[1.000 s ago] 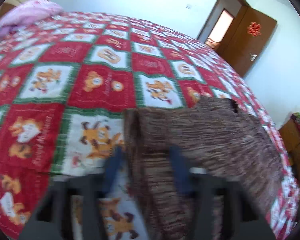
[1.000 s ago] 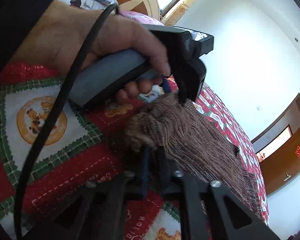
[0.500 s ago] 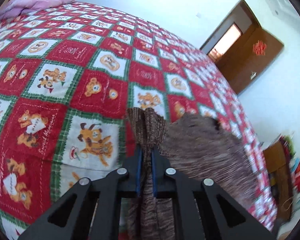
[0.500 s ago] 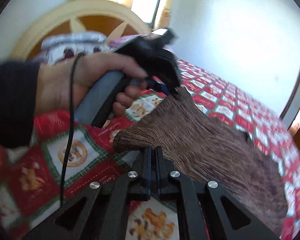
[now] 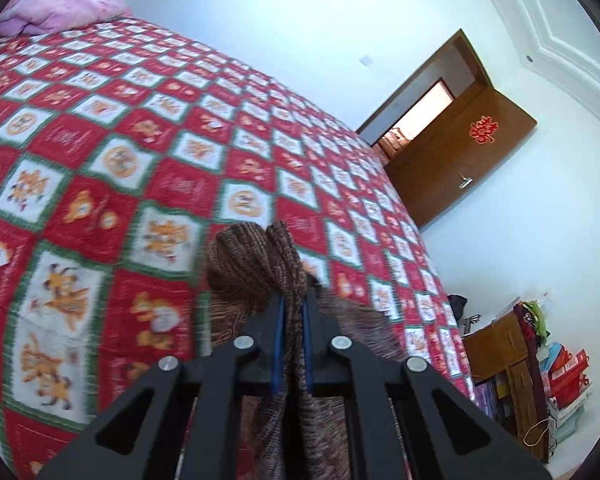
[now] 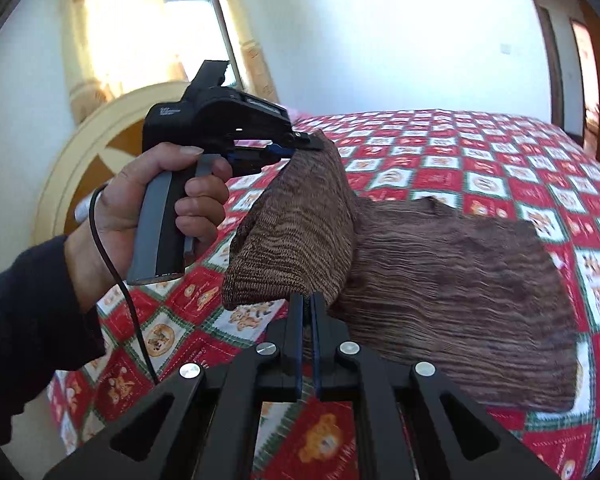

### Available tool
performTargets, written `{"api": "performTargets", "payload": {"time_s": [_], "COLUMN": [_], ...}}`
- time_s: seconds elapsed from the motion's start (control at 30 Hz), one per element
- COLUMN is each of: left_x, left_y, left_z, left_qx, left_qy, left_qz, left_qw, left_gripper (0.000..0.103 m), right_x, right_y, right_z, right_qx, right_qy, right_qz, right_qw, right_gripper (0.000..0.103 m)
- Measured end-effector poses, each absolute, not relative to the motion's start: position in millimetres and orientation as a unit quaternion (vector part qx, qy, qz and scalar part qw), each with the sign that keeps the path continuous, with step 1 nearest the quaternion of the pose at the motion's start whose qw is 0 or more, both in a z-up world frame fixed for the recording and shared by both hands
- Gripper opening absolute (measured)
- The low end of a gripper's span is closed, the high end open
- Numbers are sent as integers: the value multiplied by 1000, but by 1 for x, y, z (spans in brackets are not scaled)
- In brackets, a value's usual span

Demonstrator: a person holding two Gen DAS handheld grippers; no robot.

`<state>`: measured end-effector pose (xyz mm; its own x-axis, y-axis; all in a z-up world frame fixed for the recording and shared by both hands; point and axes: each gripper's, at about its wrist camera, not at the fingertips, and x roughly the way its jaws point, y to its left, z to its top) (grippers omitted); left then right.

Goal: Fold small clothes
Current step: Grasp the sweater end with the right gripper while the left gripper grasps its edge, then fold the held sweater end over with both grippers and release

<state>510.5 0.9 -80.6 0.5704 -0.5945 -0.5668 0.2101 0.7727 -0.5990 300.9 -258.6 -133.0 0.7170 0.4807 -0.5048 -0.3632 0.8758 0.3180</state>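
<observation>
Garment (image 6: 440, 264) on the quilt (image 6: 500, 168), its near-left edge raised between both grippers; pillow (image 5: 60, 8) at the bed's far end, door (image 5: 460, 160) beyond the bed's right side.

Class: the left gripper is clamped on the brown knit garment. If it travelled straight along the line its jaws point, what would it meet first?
Beyond the brown knit garment it grips, the left gripper would probably meet the red patchwork bear quilt; depth is uncertain.
</observation>
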Motion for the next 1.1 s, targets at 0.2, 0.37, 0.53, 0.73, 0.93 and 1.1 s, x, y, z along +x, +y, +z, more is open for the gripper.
{"api": "performTargets", "payload": {"time_s": [0.2, 0.37, 0.53, 0.73, 0.93, 1.1], "left_x": [515, 521, 527, 526, 516, 474], "left_y": [-49, -98, -144, -195, -226, -201], "left_z": [-66, -75, -94, -111, -123, -93], "left_qx": [-226, -208, -187, -154, -80, -39], "left_qy": [398, 413, 436, 457, 460, 384], "left_qz": [-264, -283, -293, -301, -277, -302], "left_qw": [849, 841, 830, 823, 840, 872], "left_gripper": [9, 8, 8, 8, 11, 43], "right_x": [301, 297, 293, 286, 277, 267], "right_y": [-317, -357, -398, -428, -463, -479], "right_z": [-144, -163, -188, -216, -249, -235], "right_qx": [171, 220, 281, 333, 377, 363], "right_qy": [320, 343, 370, 391, 411, 376], "right_qz": [212, 190, 169, 157, 122, 100], "right_qw": [907, 893, 869, 844, 821, 847], "right_gripper": [2, 1, 1, 0, 0, 1]}}
